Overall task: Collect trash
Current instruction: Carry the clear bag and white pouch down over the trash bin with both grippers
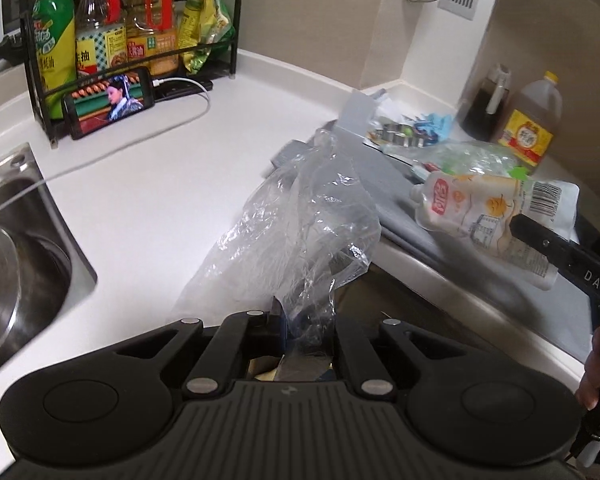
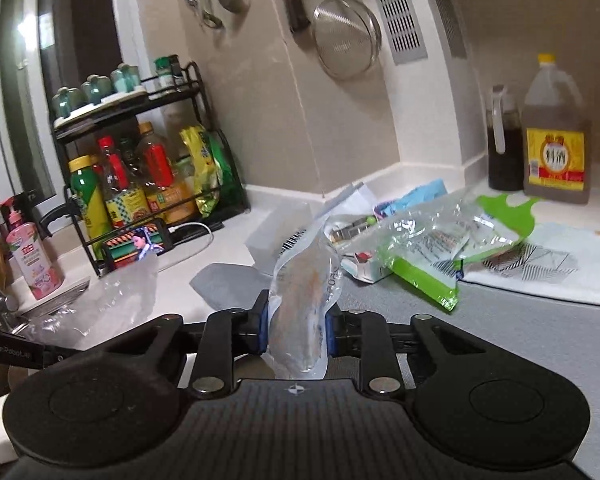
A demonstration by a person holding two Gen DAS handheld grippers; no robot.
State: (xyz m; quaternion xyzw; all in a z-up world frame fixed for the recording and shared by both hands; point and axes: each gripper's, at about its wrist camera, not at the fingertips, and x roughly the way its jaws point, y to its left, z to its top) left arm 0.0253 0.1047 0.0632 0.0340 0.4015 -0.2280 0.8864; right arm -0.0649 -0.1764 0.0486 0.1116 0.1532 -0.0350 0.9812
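My left gripper is shut on a clear plastic bag that stands up from its jaws over the white counter; the bag also shows in the right wrist view. My right gripper is shut on an empty white spout pouch, held upright above the grey mat. In the left wrist view the pouch hangs to the right of the bag, with the right gripper's finger across it. More trash lies behind: a clear and green wrapper, a small box and blue scraps.
A steel sink is at the left. A black rack of sauce bottles stands at the back with a phone and its cable. A dark bottle and a yellow-labelled jug stand in the right corner. Utensils hang on the wall.
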